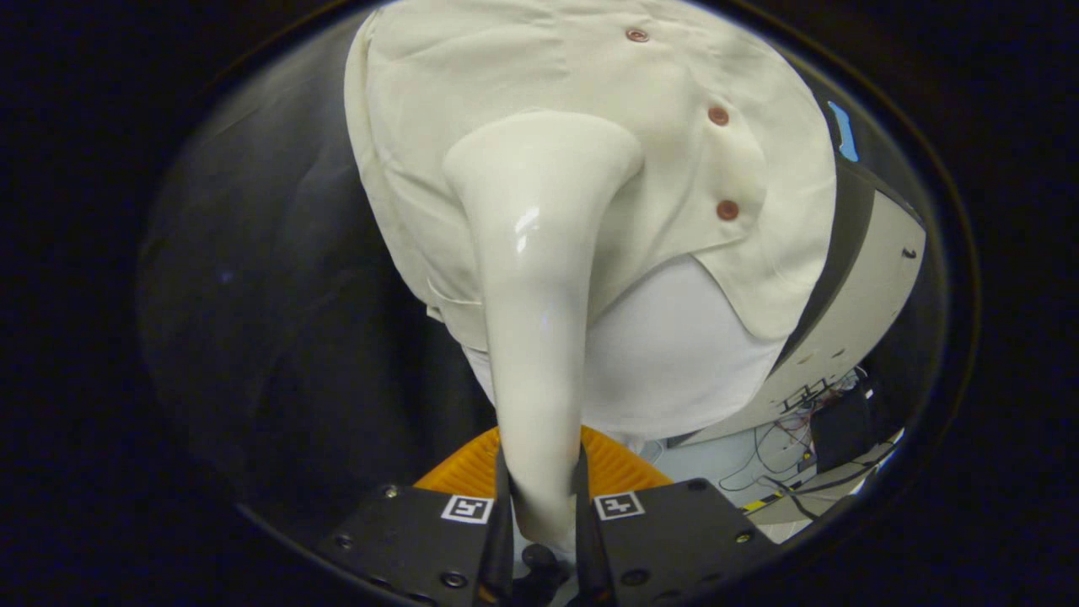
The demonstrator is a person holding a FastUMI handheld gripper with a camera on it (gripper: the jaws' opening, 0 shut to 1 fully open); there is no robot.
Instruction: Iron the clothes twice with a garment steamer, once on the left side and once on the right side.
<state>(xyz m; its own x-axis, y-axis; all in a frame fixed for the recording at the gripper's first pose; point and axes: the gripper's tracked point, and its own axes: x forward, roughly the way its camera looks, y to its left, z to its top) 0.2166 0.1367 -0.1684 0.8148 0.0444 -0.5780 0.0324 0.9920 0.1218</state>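
Our gripper [544,506] is clamped on the glossy handle of the garment steamer [539,253], whose head presses the soft cream shirt [590,84] just ahead; we judge the smooth plastic slippery, so hold low and firmly.

One cream, glossy plastic garment steamer [535,278] with a flared head, centre of frame; one cream button-front cloth shirt [506,67] across the upper half, carrying three round reddish-brown buttons [718,115] in a line at upper right. One white rounded form [674,354] under the shirt hem at centre right, one ribbed orange piece [620,468] at lower centre, one strip of blue tape [843,131] at far upper right. One gripper [544,506] at the bottom with two fingers, both pressed on the steamer's handle, and two square black-and-white markers [467,508] on its blocks.
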